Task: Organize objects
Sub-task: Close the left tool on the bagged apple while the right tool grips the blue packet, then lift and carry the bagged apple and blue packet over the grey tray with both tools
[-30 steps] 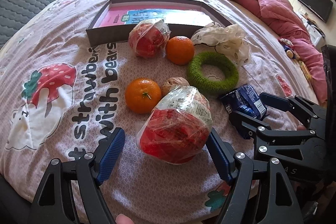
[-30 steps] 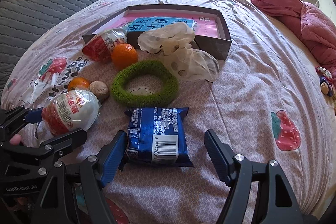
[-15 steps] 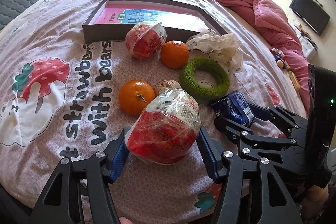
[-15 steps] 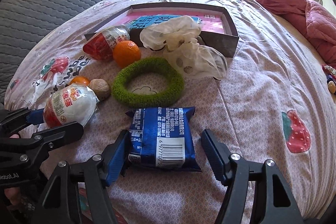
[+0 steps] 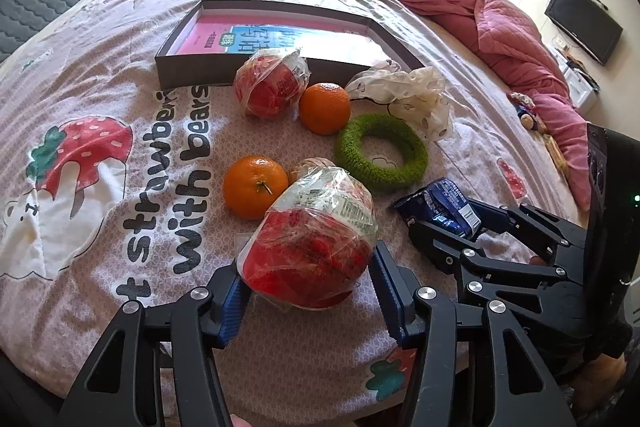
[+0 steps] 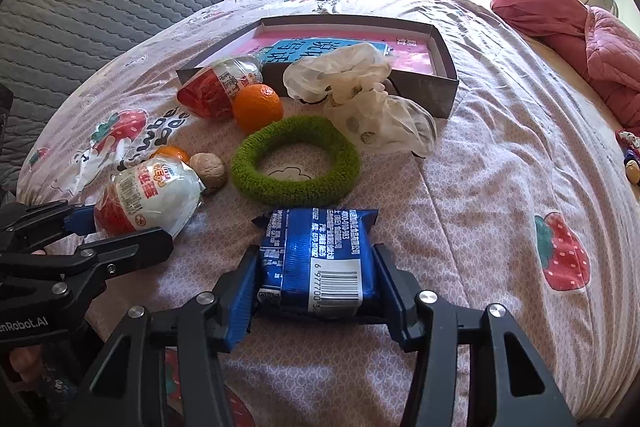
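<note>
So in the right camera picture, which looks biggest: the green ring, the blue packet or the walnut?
1. Blue packet and green ring: about alike; the packet is nearer the camera, so unsure.
2. Walnut: clearly smallest.

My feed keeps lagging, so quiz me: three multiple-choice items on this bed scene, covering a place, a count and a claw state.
1. The walnut lies: A in the box; B between the green ring and the near orange; C on the pillow.
2. Oranges in view: A one; B two; C four.
3. The right claw is: A wide open, empty; B shut on the blue snack packet; C out of view.

B, the walnut sits beside the ring; B, the near orange and the far orange; B, the pads press the packet's sides.
</note>
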`<state>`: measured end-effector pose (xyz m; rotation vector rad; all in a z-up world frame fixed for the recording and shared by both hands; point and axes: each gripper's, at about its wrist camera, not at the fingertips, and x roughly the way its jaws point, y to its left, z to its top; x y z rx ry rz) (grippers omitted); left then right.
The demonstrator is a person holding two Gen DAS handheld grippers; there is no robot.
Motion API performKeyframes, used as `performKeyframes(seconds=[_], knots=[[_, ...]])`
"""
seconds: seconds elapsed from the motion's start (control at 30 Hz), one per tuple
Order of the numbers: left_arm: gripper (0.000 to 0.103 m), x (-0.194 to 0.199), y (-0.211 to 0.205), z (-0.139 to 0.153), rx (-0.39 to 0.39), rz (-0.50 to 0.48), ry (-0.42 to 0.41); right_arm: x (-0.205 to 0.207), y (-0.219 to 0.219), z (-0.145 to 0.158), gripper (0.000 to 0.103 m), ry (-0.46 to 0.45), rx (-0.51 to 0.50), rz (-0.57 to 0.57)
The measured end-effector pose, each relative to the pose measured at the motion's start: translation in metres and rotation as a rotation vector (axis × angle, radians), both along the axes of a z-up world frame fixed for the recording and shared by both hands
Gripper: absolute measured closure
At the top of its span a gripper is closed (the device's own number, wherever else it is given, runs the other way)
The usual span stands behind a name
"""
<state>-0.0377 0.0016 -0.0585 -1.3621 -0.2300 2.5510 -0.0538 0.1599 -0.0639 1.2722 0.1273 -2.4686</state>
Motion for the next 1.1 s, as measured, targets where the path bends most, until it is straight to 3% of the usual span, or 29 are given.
performKeyframes(seconds=[0.33, 0.6, 1.1], knots=[[0.047, 0.005, -0.004, 0.009, 0.009, 0.005, 0.033, 0.003, 0.003, 0.008, 0.049, 0.018, -0.042, -0.004], [0.048, 0.005, -0.005, 0.012, 0.015, 0.004, 0.043, 0.002, 0.000, 0.003, 0.051, 0.008, -0.007, 0.006], [0.048, 0.007, -0.008, 0.020, 0.033, 0.012, 0.068, 0.002, 0.011, 0.014, 0.052, -0.023, -0.149, -0.007]])
